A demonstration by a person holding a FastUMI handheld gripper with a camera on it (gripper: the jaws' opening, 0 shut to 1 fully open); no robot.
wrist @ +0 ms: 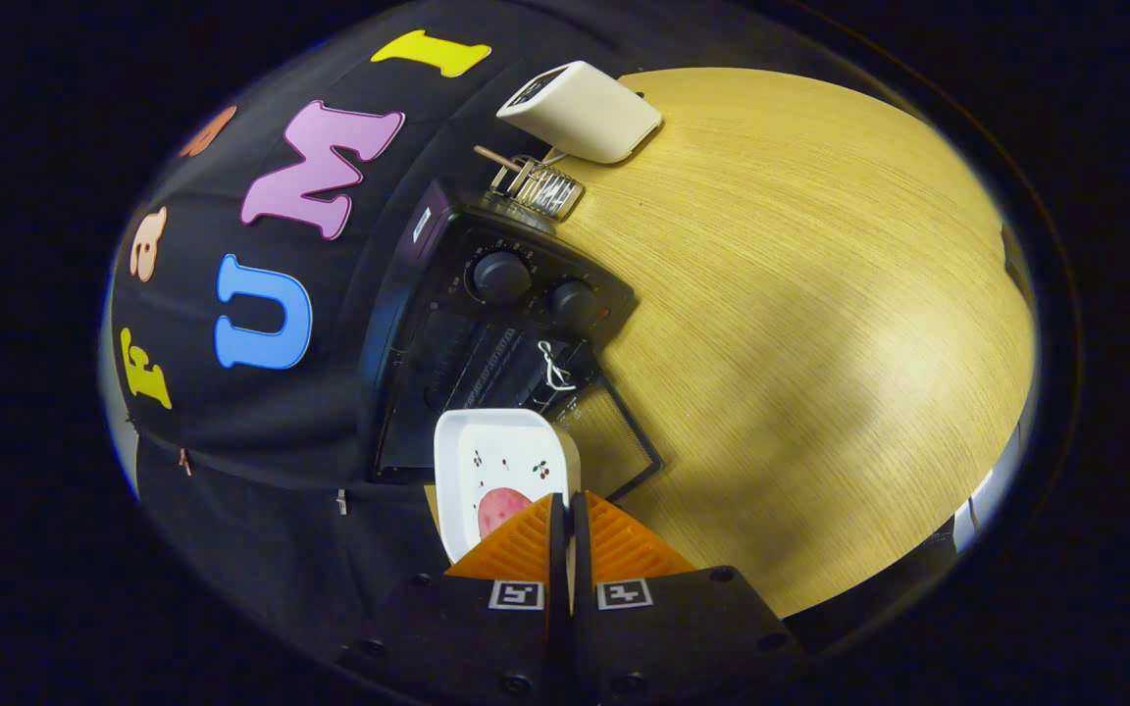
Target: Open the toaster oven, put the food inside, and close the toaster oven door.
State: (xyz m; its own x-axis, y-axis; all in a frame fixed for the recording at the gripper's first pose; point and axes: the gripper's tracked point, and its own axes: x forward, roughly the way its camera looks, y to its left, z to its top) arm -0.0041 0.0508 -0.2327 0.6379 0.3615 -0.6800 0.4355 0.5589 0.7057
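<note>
1. The gripper (566, 510) has its fingers nearly together, pinching the near rim of a white square ceramic dish (496, 446) carrying a pink round piece of food (498, 510).
2. The dish seems tilted toward the black toaster oven (487, 324), whose glass door (614, 436) lies open, likely for loading.
3. Beyond, a wire rack (538, 186) and a cream box (580, 110) rest on the wooden table (820, 324).

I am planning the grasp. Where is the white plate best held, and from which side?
By its near rim, edge-on from the side facing the gripper. The plate is shallow with a thin raised rim that two fingers can pinch. The fingers are already closed on that rim, the food beside them, the open oven beyond.
</note>
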